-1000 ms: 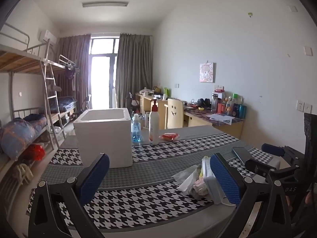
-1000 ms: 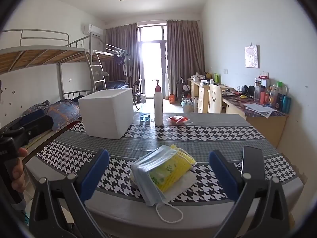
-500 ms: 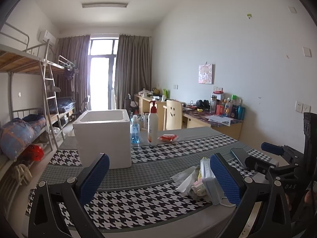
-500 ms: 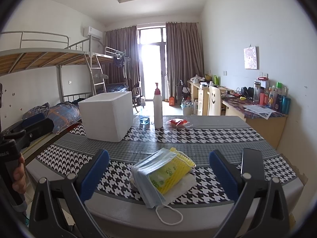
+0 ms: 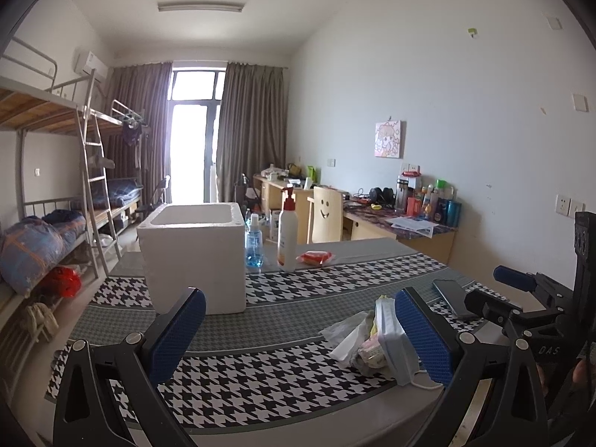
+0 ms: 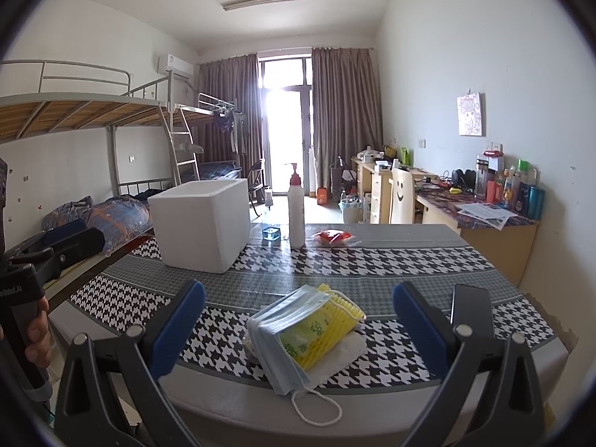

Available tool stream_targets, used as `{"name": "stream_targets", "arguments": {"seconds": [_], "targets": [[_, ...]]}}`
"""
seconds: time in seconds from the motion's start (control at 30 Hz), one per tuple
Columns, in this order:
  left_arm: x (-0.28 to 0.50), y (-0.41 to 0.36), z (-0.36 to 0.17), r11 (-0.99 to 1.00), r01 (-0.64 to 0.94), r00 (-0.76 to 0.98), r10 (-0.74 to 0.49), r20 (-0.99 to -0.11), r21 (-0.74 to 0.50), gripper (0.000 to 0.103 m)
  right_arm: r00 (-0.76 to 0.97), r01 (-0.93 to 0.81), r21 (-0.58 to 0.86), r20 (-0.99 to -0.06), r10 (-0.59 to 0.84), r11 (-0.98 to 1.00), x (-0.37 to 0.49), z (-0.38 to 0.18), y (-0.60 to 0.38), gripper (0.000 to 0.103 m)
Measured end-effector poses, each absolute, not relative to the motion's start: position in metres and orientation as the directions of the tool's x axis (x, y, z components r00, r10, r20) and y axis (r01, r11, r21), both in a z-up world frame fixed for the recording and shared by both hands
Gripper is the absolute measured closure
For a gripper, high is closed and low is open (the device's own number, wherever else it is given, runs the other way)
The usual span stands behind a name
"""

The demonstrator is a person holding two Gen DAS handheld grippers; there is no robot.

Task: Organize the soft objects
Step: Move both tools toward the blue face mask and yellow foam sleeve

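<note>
Blue pads of the left claw [image 5: 298, 335] sit wide apart, holding nothing; the pile [image 5: 376, 335] lies near the surface [image 5: 260, 376] edge. Right claw [image 6: 298, 327] gapes too, facing the masks [image 6: 283, 339]: light, floppy, best pinched mid-stack.

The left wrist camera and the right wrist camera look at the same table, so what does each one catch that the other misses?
Only the left wrist view shows the open top of the white foam box, a blue spray bottle and the right gripper. Only the right wrist view shows the yellow foam net under the face masks. Both show the pile, the pump bottle, the phone and open jaws.
</note>
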State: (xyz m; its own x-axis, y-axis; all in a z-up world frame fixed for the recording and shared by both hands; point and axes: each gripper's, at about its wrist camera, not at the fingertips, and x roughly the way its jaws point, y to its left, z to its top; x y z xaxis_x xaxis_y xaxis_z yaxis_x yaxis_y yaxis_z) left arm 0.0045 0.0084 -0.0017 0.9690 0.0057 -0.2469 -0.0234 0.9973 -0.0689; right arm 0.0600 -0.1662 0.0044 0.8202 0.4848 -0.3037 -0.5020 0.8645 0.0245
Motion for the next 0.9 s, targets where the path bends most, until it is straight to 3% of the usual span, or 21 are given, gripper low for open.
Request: {"name": "stream_targets", "arguments": {"seconds": [0.9], "targets": [[0.028,0.007,-0.01,0.997,-0.02,0.952,-0.003,-0.307,-0.073,0.001,0.809,-0.504,0.024,-0.338,0.481,0.863,0.074,-0.004,-0.163,0.001]]}}
